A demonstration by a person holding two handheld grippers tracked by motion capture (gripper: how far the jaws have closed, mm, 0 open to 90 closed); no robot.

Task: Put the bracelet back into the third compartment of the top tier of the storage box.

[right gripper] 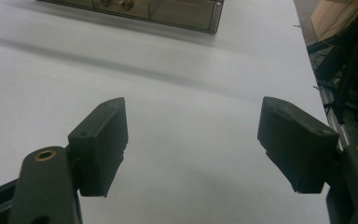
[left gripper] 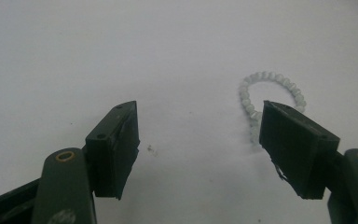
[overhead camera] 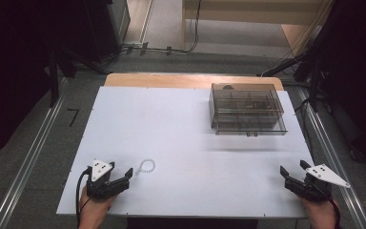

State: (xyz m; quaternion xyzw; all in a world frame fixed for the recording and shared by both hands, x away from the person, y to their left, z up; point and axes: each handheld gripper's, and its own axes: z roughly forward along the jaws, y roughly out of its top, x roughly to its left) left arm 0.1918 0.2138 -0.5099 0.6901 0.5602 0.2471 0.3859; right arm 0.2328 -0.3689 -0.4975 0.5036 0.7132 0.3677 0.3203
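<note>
A small bracelet of pale beads [overhead camera: 146, 166] lies on the white table [overhead camera: 186, 143] near the front left. My left gripper [overhead camera: 122, 172] rests just left of it, open, with nothing between its jaws. In the left gripper view the bracelet [left gripper: 272, 95] curls just beyond the right jaw's tip, partly hidden by it. A smoky transparent drawer box [overhead camera: 246, 109] stands at the back right, its bottom drawer pulled out a little. My right gripper [overhead camera: 294, 171] is open at the front right corner, far from the box [right gripper: 135, 11], and holds nothing.
The table's right edge runs close to my right gripper, with metal rails [overhead camera: 331, 157] and cables beyond it. A wooden strip [overhead camera: 190, 80] borders the far edge. Dark stands and cables sit on the floor at the back.
</note>
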